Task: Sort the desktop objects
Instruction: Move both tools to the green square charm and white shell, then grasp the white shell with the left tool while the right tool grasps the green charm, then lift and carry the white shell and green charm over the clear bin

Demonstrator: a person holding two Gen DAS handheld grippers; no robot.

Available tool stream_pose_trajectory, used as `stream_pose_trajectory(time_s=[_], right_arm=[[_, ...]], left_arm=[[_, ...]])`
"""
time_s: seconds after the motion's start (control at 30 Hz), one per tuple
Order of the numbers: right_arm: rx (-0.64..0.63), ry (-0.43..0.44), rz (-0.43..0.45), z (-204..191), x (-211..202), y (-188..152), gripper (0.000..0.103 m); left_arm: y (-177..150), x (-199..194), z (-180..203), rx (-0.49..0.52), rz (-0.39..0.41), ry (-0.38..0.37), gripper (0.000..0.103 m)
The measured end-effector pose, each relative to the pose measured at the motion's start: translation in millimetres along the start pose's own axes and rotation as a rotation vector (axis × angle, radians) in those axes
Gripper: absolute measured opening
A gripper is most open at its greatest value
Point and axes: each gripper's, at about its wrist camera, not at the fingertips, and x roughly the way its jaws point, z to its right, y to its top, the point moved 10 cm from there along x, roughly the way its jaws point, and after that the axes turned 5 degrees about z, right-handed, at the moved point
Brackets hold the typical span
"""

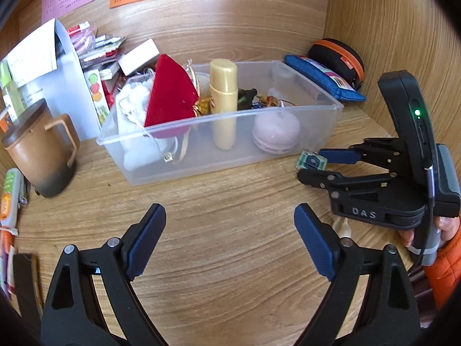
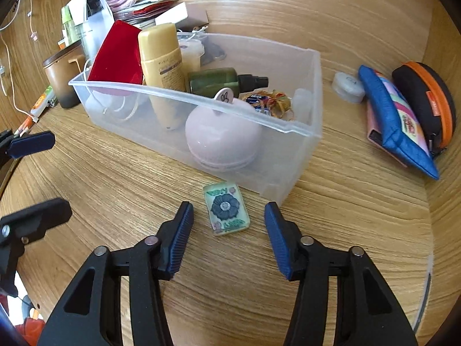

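A small glass tile [image 2: 226, 209] with a dark flower on it lies flat on the wooden desk, just in front of the clear plastic box [image 2: 288, 129]. My right gripper [image 2: 228, 206] is open and straddles the tile, with its blue pads clear of it on both sides. In the left wrist view the same tile [image 1: 311, 162] sits between the right gripper's [image 1: 309, 165] fingers. The box [image 1: 331, 109] holds a red pouch [image 1: 170, 95], a yellow bottle [image 1: 223, 98], a pink round case [image 2: 222, 141] and a green bottle [image 2: 213, 79]. My left gripper [image 1: 230, 210] is wide open over bare desk.
A brown mug [image 1: 40, 150] stands left of the box. A blue pouch [image 2: 397, 127], a black and orange case [image 2: 426, 98] and a white round cap [image 2: 347, 86] lie by the right wall. Papers and packets are piled behind the box at back left. A hand in an orange sleeve [image 1: 443, 262] holds the right gripper.
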Motion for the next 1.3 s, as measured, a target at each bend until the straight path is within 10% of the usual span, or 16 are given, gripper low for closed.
stream_pose_trajectory(time_s=[0.1, 0.57, 0.87, 1.07, 1.3], right_arm=[[0.001, 0.017, 0.006, -2.3, -1.3, 0.1, 0.023], [0.064, -0.04, 0.063, 32.4, -52.6, -24.6, 0.022], [0.079, -0.042, 0.092, 37.2, -74.0, -30.5, 0.022], [0.073, -0.03, 0.106, 34.7, -80.0, -29.8, 0.022], [0.076, -0.019, 0.117, 34.3, -83.0, -25.3, 0.022]], left_arm=[[-5.1, 0.7, 8.2, 0.009, -0.009, -0.014, 0.091], [-21.3, -0.1, 67.9, 0.075, -0.021, -0.095, 0.091], [-34.9, 16.0, 91.2, 0.121, -0.082, -0.107, 0.053], [-33.3, 17.8, 95.2, 0.133, -0.08, -0.103, 0.049], [-32.6, 16.6, 96.8, 0.157, -0.076, -0.111, 0.014]])
